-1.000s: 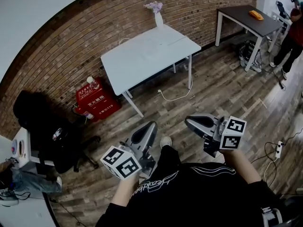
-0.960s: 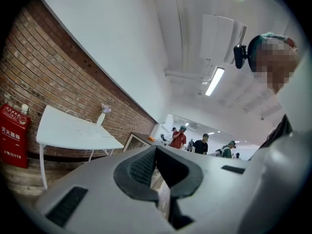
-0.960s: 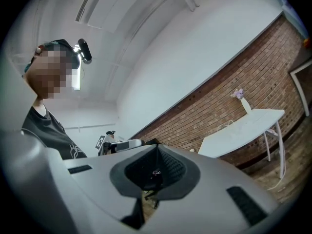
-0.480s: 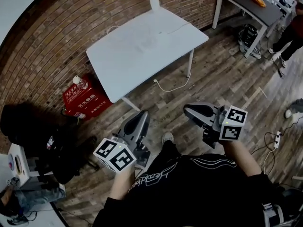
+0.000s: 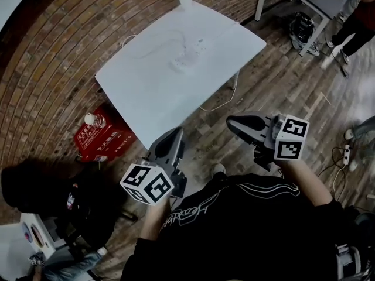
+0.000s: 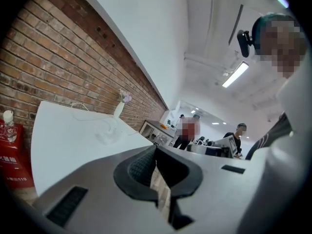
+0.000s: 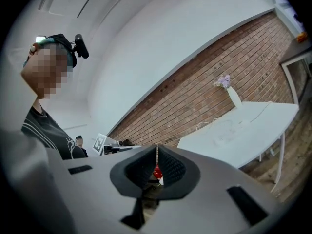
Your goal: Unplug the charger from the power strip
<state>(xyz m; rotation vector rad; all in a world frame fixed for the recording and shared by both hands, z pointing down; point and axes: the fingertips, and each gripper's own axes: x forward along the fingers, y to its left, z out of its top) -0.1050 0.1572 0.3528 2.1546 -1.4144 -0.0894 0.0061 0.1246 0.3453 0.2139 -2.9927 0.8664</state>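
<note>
Left hand-held gripper (image 6: 155, 150) jaws together, empty; white table (image 6: 63, 140) ahead; brick wall (image 6: 44, 67) behind

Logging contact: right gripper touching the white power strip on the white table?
Apart. Head view: right gripper, shut, hangs over wood floor, short of the white table; white power strip lies mid-tabletop.

The room is bright in a soft, even way; in the head view the white table (image 5: 146, 92) shines so pale that the white power strip (image 5: 189, 55) almost fades into it; the brick wall (image 5: 53, 69) gets darker toward the left side, and the top corner goes black; shadows on the wooden floor (image 5: 281, 92) are faint; in the left gripper view a long ceiling light (image 6: 235, 74) glows white; both gripper views sit inside a round black ring; straight lines bend near the edges of all three pictures; far things look small and a bit fuzzy.
</note>
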